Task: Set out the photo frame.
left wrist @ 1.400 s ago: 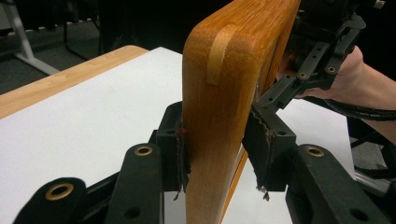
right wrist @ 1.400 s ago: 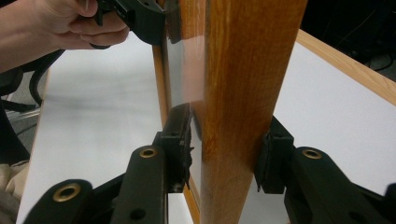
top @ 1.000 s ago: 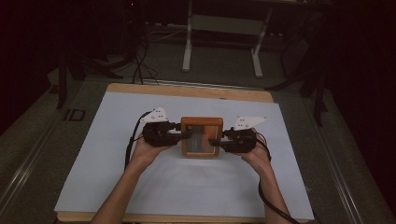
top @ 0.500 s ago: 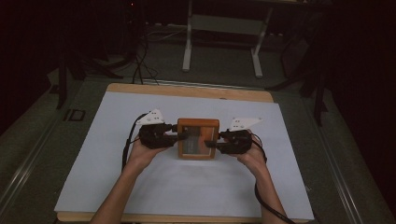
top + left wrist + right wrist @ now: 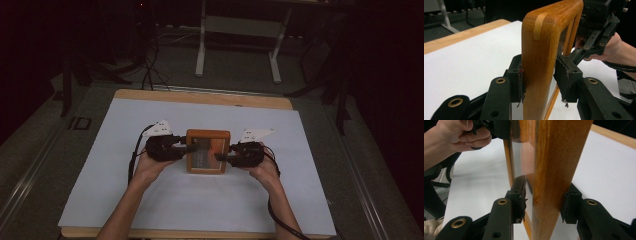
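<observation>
Orange-brown wooden frame (image 5: 208, 134), black fingers (image 5: 517, 80), white table sheet (image 5: 200, 200)

Dim room, dark surroundings, blurred close-ups, glass glare

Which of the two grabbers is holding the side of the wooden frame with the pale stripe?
The left hand-held gripper; its side of the wooden frame has the pale stripe.

The frame (image 5: 208, 134) is glossy varnished wood around a reflective glass pane (image 5: 520, 157). Matt white paper (image 5: 125, 200) covers the pale wooden table (image 5: 200, 97). The jaws' pads (image 5: 562, 75) look like ribbed black rubber.
</observation>
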Action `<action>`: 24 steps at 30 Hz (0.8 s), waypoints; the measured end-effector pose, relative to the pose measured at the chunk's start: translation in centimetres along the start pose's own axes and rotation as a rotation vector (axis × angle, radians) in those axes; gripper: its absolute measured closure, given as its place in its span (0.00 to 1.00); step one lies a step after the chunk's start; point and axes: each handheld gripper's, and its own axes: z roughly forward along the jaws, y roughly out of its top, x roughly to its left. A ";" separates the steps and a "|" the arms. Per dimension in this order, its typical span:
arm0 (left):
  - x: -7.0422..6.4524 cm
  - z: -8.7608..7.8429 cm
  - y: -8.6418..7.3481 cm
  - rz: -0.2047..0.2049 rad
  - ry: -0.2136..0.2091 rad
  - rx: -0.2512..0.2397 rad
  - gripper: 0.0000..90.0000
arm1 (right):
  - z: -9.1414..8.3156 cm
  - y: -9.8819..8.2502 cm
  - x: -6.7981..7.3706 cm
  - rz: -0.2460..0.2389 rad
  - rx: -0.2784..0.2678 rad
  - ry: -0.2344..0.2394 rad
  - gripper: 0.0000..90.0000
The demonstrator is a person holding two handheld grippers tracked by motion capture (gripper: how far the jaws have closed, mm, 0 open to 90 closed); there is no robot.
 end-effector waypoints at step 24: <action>2.1 0.7 -2.4 -0.111 0.007 0.006 0.66 | 2.7 -1.8 -1.1 0.112 0.015 0.015 0.66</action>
